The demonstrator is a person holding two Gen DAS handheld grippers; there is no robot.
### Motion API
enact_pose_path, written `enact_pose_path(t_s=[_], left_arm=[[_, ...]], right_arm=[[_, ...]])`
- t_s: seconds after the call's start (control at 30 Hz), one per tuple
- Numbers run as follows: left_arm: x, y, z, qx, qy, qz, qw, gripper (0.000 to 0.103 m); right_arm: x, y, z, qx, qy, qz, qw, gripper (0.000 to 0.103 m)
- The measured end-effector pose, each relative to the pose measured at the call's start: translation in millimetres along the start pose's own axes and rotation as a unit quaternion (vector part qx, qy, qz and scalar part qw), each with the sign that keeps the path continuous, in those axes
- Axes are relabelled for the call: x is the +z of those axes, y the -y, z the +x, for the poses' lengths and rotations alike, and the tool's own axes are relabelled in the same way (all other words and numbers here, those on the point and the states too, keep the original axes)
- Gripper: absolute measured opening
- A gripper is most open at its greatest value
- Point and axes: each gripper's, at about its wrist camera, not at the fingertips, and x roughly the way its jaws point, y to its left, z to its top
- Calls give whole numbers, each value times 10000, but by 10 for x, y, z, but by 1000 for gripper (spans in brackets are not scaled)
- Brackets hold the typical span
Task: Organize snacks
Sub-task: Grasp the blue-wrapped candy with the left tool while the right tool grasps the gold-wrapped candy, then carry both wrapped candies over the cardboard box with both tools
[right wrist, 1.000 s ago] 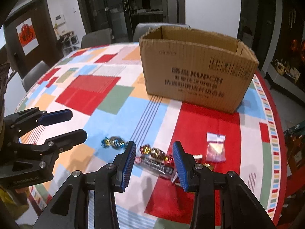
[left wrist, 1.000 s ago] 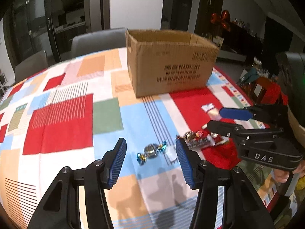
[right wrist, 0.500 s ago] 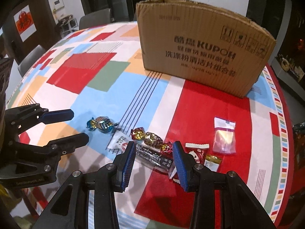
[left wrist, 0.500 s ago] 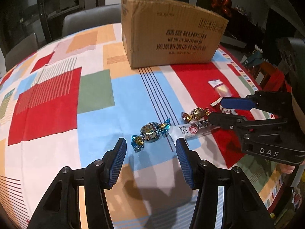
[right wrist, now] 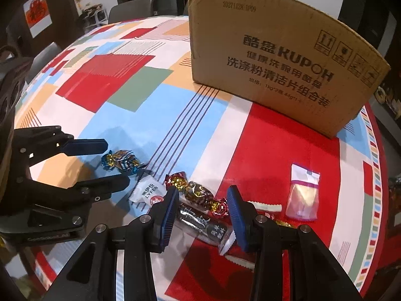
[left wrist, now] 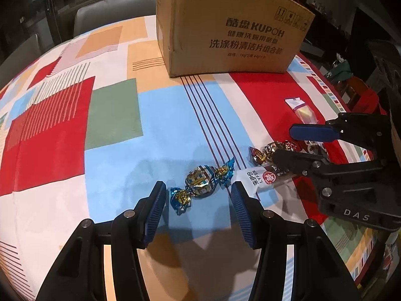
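Blue-and-gold candy (left wrist: 200, 181) lies on the light-blue patch of the tablecloth (left wrist: 115, 110), near the front edge, w/ twisted ends pointing left-down and right-up. Left gripper (left wrist: 198, 195) hangs just over it, jaws part open, candy showing in the gap btwn the blue pads, no pad pressing on it; holds nothing. In the right wrist view the same candy (right wrist: 122, 162) sits btwn the two left fingers.

Just right of it: a long snack bar (right wrist: 198, 222), white end by the candy, dark clear-wrapped part further right. A red-and-gold candy (right wrist: 199, 193) lies touching the bar's far side. Right gripper (right wrist: 203, 209) is over both, jaws part open, bar and red candy in the gap; can't tell if pads touch, nothing lifted.

Further right, on the red patch: small clear bag (right wrist: 303, 193) w/ white top, and a white-edged packet (right wrist: 265, 205) beside it, partly hidden.

Behind everything, a cardboard box (left wrist: 230, 27) stands on the cloth, well apart from the snacks. Grey chair (left wrist: 110, 12) behind the table.
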Motion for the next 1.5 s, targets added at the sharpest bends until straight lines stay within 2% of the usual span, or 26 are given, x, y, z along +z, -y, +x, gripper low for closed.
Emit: enact_pose_path(t_s=[0.23, 0.33, 0.43, 0.5, 0.57, 1.03, 1.5], left_arm=[[38, -1, 85, -46, -39, -40, 10000, 50], [64, -7, 91, -113, -27, -92, 9999, 39], [85, -22, 94, -186, -27, -171, 9997, 36], [93, -30, 97, -244, -35, -218, 9995, 30], [101, -37, 102, -277, -43, -261, 9993, 25], [146, 41, -88, -353, 180, -261, 9989, 24], [297, 139, -646, -231, 832, -300, 9958, 24]], right_arm=[[28, 17, 93, 27, -83, 6, 10000, 41], [27, 22, 120, 70, -115, 20, 9999, 40], [33, 25, 142, 134, -138, 36, 9998, 35], [38, 21, 149, 134, -123, 36, 9998, 33], [34, 16, 150, 171, -133, 56, 9998, 25], [38, 42, -59, 174, 128, 304, 9993, 25], [104, 85, -573, 94, 681, 476, 9965, 25]])
